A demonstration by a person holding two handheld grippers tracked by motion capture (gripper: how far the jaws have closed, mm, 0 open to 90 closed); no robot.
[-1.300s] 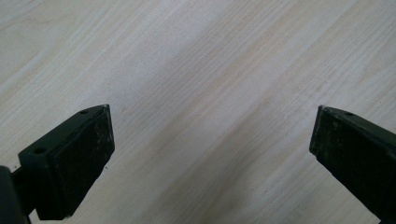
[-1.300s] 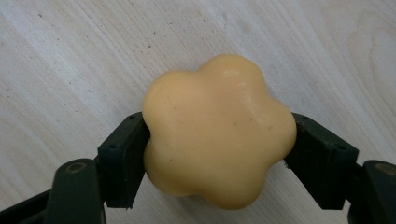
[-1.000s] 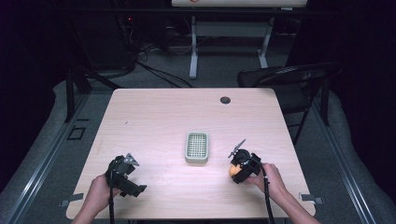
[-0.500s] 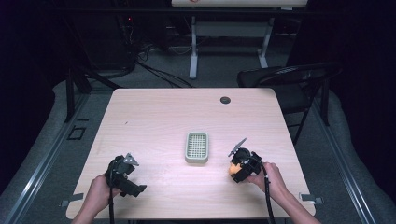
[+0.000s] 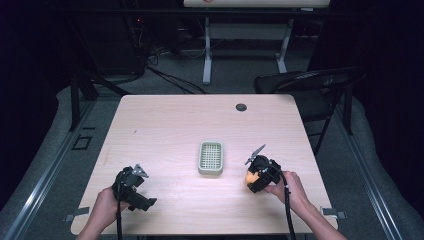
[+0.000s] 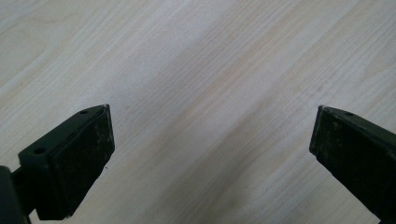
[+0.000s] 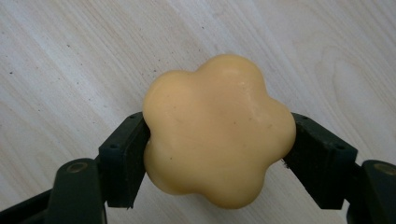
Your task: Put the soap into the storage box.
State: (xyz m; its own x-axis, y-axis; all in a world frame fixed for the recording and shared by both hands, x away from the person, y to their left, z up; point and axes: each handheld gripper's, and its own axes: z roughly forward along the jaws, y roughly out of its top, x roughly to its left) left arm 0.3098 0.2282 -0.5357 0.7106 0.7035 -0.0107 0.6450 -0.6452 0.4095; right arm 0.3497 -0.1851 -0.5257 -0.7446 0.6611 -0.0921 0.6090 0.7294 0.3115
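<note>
A pale orange, flower-shaped soap (image 7: 218, 133) sits between both pads of my right gripper (image 7: 218, 154), which is shut on it just above the wood. From above, that soap (image 5: 251, 176) peeks out at the front of the right gripper (image 5: 254, 177), near the table's front right. A pale green soap dish (image 5: 210, 157) with a grid insert rests in the middle of the table, left of that gripper. My left gripper (image 6: 208, 154) points down at bare wood, jaws wide open and empty; it is at the front left (image 5: 131, 187).
The light wooden table (image 5: 165, 125) has a small black round cap (image 5: 241, 107) near its far edge. A dark chair (image 5: 310, 82) stands beyond the far right corner. Cables trail from both grippers over the front edge.
The right gripper with the soap has shifted slightly; the left gripper has stayed put.
</note>
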